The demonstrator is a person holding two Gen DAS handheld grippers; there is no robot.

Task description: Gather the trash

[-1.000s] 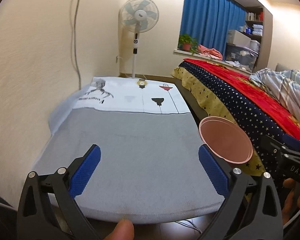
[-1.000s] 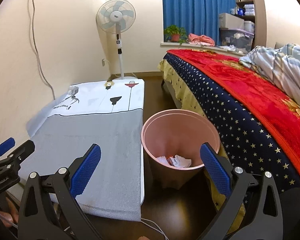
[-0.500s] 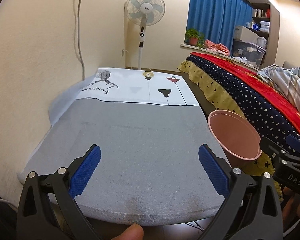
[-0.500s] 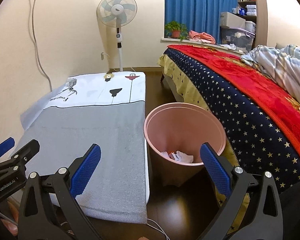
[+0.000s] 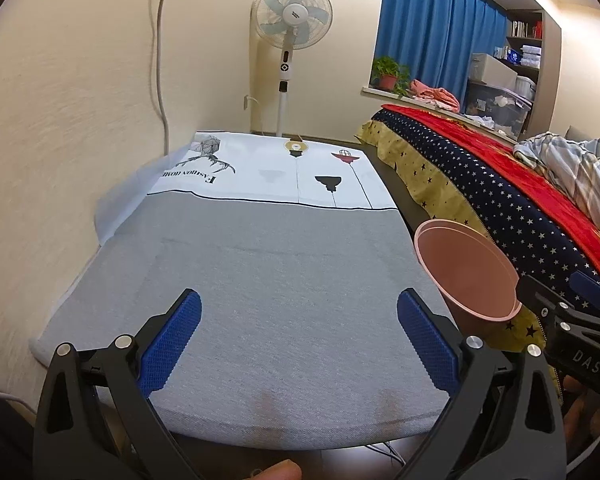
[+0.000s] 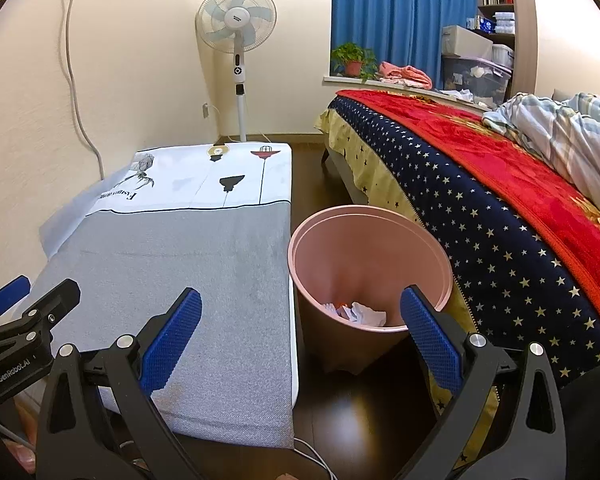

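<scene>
A pink trash bin stands on the dark floor between a low cloth-covered table and the bed. Crumpled white paper lies at its bottom. The bin also shows in the left wrist view, at the table's right edge. My left gripper is open and empty over the near end of the table. My right gripper is open and empty, held in front of the bin and the table's right edge. No trash shows on the table top.
A bed with a red and starred navy cover runs along the right. A standing fan is at the far wall beyond the table. A cable hangs down the left wall. Blue curtains and a potted plant are at the window.
Both grippers have drawn back and tilted slightly, so the table and bin appear a little farther and lower in view. Both stay open and empty.
</scene>
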